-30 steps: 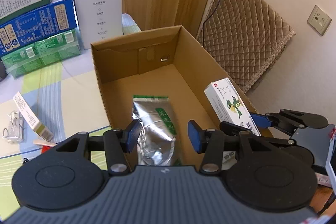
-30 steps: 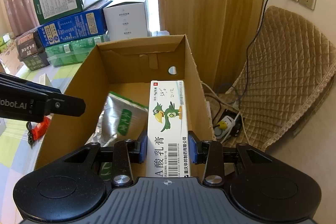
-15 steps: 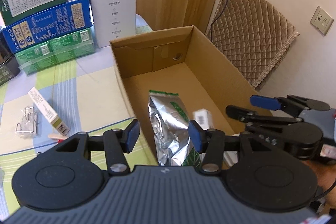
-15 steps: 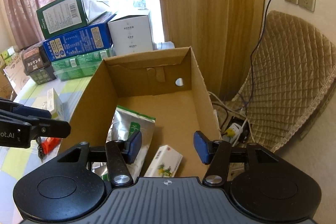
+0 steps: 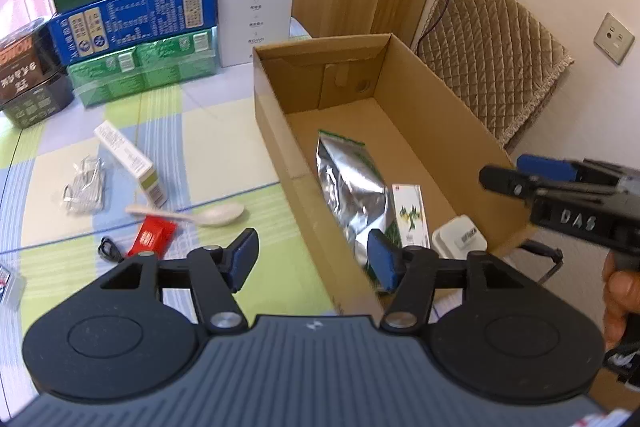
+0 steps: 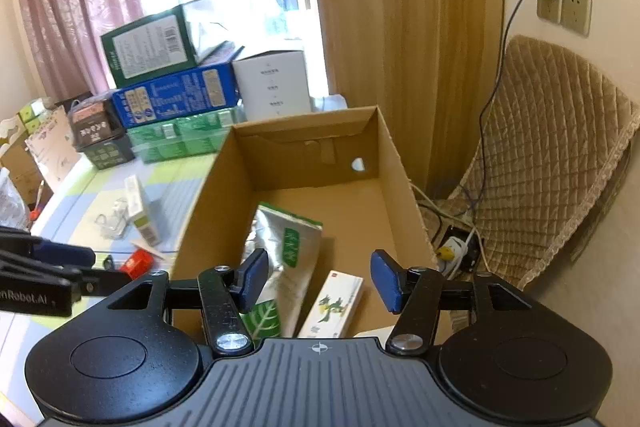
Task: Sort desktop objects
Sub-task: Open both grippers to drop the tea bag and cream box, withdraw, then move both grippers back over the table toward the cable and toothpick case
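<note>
Dropped from my right gripper (image 6: 318,277), the light, stiff white parrot-print carton (image 6: 334,303) lies boxed; both empty jaws are opening; I'd pinch its long sides.

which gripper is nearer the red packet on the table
Left. The left gripper, its jaws opening with nothing between them, hangs just beside the red packet. The right gripper, also opening and empty, is over the cardboard box, beyond its wall.

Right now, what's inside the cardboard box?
Inside the cardboard box lie a silver foil pouch, a white carton with a green bird and a white plug-like block. The box's near corner is hidden behind the left gripper.
</note>
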A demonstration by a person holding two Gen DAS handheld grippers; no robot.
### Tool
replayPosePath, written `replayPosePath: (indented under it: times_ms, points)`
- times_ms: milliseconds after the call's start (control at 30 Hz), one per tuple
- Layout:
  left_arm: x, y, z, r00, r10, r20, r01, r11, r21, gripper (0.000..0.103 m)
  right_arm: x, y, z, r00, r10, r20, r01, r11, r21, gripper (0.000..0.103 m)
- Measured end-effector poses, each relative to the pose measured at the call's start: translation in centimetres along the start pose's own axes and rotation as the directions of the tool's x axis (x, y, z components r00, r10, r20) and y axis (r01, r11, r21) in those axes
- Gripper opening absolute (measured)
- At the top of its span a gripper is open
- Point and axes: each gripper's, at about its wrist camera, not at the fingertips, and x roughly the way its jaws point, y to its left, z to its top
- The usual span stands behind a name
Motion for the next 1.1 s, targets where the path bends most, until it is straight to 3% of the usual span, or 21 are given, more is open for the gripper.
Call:
replayPosePath:
  times_ms: [200,467,767,1100]
  points:
    - [-2.4,1.5,-2.1,1.0,0.009,0.012,-0.009,1.0,-0.018,0.068,-2.1,2.2,-0.3,1.0,0.025,0.012,-0.025,1.0,-0.018,0.066]
    - [-5.4,3.8,-4.5,0.997,0.066,0.028,-0.064,0.997,-0.043,0.086,-4.1,6.2,-0.6,0.997,0.067,0.049,-0.064,0.996,-0.06,0.093]
    - [-8.0,7.4,-7.0,0.989,0.146,0.035,-0.142,0.986,-0.091,0.102,-4.6,10.2,-0.8,0.991,0.12,0.051,-0.114,0.987,-0.109,0.099]
    - [-9.6,12.4,-10.5,0.978,0.21,0.013,-0.206,0.968,-0.146,0.102,-4.0,15.0,-0.8,0.982,0.189,0.032,-0.181,0.97,-0.164,0.101]
